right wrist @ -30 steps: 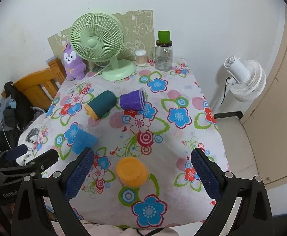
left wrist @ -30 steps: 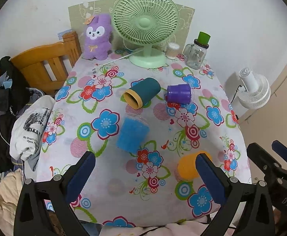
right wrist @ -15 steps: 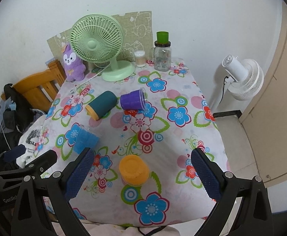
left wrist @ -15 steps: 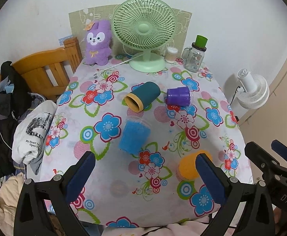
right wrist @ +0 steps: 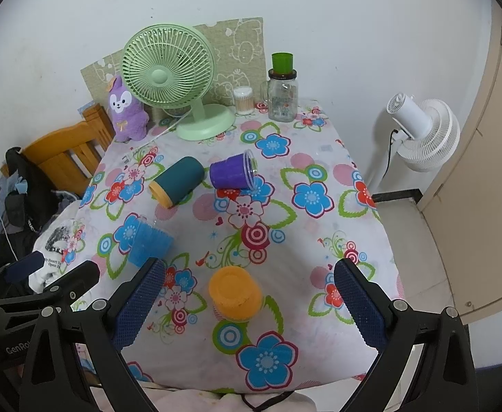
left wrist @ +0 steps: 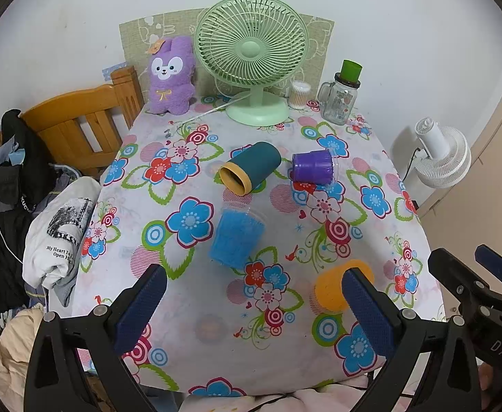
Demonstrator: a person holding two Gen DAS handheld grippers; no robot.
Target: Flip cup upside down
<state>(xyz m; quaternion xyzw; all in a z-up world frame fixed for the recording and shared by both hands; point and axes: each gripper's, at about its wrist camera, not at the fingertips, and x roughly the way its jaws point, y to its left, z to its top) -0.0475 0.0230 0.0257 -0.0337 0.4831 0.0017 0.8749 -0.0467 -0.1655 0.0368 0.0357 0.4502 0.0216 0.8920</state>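
Both your grippers hang above the near edge of the table (left wrist: 216,130), holding nothing. Left gripper (left wrist: 251,312): fingers spread wide, w/ the blue cup (left wrist: 235,237) lying on its side ahead, between the pads. Right gripper (right wrist: 249,305): fingers also spread wide, w/ the orange cup (right wrist: 235,293) between them, standing base-up on the floral cloth. 2 more cups lie on their sides mid-table, close together: teal cup (right wrist: 177,180) w/ its yellow rim toward you, purple cup (right wrist: 232,171) w/ its mouth facing right. At the back you've got a green fan (left wrist: 251,55), purple plush (left wrist: 171,75) and glass jar (left wrist: 342,98).
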